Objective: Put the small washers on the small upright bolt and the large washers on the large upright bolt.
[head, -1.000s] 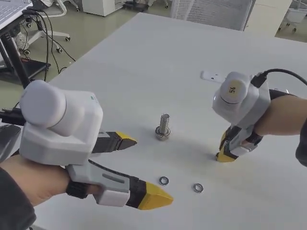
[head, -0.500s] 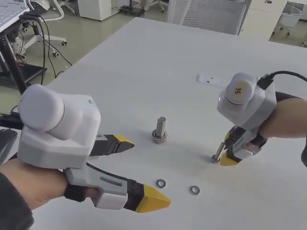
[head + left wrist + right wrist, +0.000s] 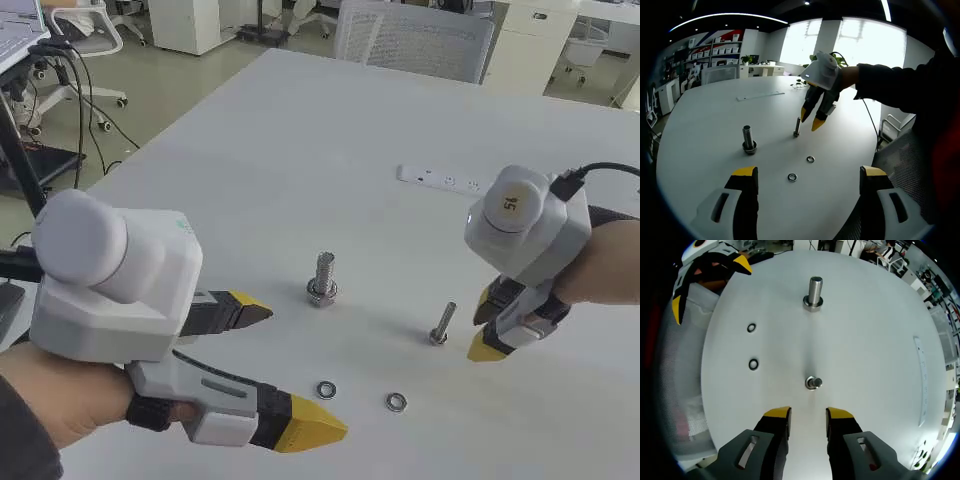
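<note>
The left gripper (image 3: 280, 370) hovers low over the white counter (image 3: 300, 150), its fingers spread wide and empty. The right gripper (image 3: 484, 322) hangs just beside the small bolt (image 3: 441, 325), which stands upright and clear of its fingers; these are parted a little and hold nothing. The large bolt (image 3: 322, 278) stands upright nearby. A washer (image 3: 326, 389) and a second washer (image 3: 397, 402) lie flat, apart, nearer the person than the bolts.

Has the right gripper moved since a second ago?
Yes. Judged against the large upright bolt, the right gripper has backed off to the right in the head view, leaving the small bolt standing free beside it.
</note>
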Available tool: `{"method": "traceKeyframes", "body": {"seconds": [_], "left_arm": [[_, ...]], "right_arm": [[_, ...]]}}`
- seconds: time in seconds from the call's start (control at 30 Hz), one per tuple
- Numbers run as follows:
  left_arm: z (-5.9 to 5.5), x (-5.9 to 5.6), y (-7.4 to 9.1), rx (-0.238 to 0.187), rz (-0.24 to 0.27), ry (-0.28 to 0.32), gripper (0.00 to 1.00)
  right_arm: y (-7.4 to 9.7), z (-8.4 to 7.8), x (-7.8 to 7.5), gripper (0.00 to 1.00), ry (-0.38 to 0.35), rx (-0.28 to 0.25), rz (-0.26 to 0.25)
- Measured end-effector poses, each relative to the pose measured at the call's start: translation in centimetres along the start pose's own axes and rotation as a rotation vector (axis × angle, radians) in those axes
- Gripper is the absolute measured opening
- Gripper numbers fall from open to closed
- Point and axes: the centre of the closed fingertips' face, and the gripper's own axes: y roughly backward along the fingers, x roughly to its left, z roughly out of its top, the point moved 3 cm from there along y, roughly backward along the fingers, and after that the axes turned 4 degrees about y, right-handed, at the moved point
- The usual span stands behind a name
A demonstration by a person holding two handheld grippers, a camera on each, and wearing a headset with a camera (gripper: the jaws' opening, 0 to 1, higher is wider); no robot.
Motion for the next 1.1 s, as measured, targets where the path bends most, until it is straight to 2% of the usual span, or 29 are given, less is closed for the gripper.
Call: {"method": "traceKeyframes", "body": {"seconds": [0.37,0.63,0.9,1.1], "left_arm": [[0.1,-0.2,-0.2,-0.002,-0.004,-0.009,0.83],[0.0,-0.4,0.0,-0.004,-0.005,-0.014,0.83],[-0.1,-0.5,0.1,-0.005,-0.004,-0.023,0.83],[-0.1,-0.5,0.2,-0.007,0.000,-0.026,0.83]], "right_arm": [[0.3,-1.1,2.0,0.30,-0.010,0.001,0.001],[0.1,-1.1,3.7,0.30,-0.008,-0.004,0.010],[-0.6,-0.2,6.0,0.30,0.017,-0.007,0.040],[-1.1,1.3,7.1,0.29,0.049,-0.017,0.055]]}}
